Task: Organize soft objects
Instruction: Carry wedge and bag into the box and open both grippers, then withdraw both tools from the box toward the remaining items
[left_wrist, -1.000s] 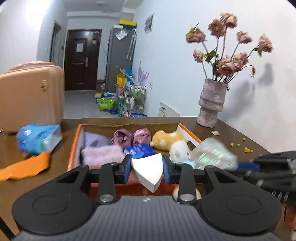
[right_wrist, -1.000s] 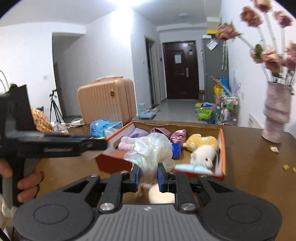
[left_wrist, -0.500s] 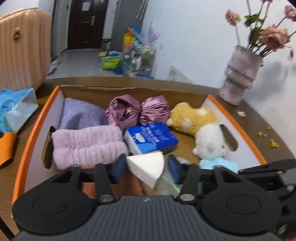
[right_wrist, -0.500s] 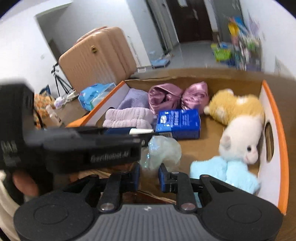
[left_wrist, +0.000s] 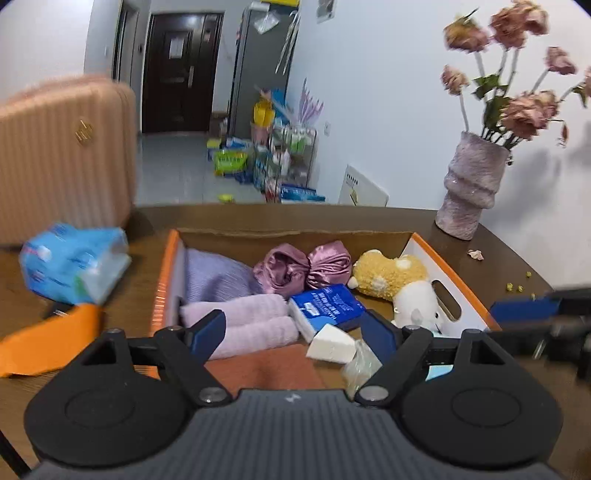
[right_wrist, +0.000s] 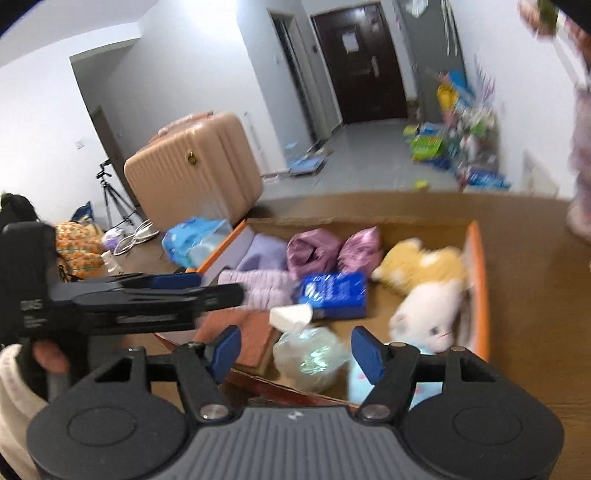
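**Both grippers opening over the box**

Left gripper (left_wrist: 295, 334) jaws opening, empty; white foam wedge (left_wrist: 330, 345) lies free inside the orange-rimmed cardboard box (left_wrist: 452, 275). Right gripper (right_wrist: 295, 350) opening, empty; crinkly clear plastic bundle (right_wrist: 308, 356) rests beside the wedge.

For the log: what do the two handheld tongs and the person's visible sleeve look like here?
Both tongs, left and right, have black linkage arms with silver pivot screws, blue pads on the fingers and a ribbed dark grey body. Seen from the side, the left one carries pale lettering, too blurred to read. A cream sleeve covers the wrist.
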